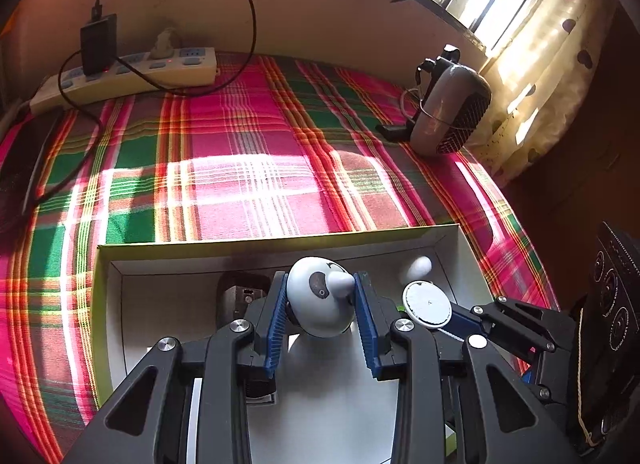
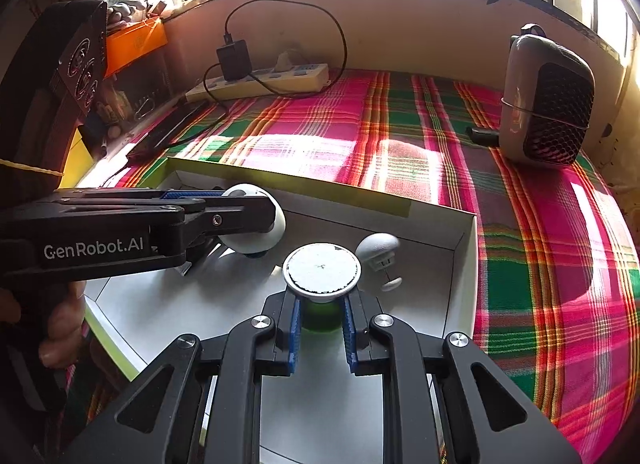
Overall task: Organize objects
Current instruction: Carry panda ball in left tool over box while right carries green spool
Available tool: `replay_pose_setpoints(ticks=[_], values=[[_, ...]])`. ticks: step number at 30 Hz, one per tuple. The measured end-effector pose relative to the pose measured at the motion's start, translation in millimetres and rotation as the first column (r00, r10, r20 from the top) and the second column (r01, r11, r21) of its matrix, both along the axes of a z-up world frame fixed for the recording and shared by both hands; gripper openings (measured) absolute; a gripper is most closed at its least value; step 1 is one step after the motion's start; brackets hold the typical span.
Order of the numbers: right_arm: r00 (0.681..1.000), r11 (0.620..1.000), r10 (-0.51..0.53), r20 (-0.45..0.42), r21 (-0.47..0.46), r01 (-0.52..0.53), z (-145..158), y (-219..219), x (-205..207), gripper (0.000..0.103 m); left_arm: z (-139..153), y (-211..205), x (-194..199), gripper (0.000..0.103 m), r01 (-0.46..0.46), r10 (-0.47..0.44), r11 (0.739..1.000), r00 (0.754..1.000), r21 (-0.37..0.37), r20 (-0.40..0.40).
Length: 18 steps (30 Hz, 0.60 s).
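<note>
Left gripper [image 1: 320,296] angled downward over the white box [image 2: 460,264], blue pads [image 1: 276,328] pressed on either side of a rounded white gadget [image 1: 320,300]. Right gripper [image 2: 322,320] just beside, likewise tilted down into the box, jaws nearly closed on a green item with a round white top [image 2: 322,272]. Bare hand [image 2: 60,320] wrapped around the left gripper's handle, at the box's near left corner.
</note>
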State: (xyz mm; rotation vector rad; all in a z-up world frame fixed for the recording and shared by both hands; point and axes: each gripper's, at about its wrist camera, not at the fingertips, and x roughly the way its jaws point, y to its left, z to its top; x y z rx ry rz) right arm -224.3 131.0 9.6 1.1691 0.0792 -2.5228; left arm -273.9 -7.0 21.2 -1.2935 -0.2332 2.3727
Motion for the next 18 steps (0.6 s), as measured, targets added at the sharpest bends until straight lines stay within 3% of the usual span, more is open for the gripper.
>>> replay_pose_setpoints(ticks=[18], values=[[1.000, 1.000, -0.005, -0.012, 0.015, 0.006, -0.2, -1.1, -3.8, 0.019, -1.8, 7.2, -1.9, 0.030, 0.008, -0.008, 0.999, 1.000, -0.035, -0.010]])
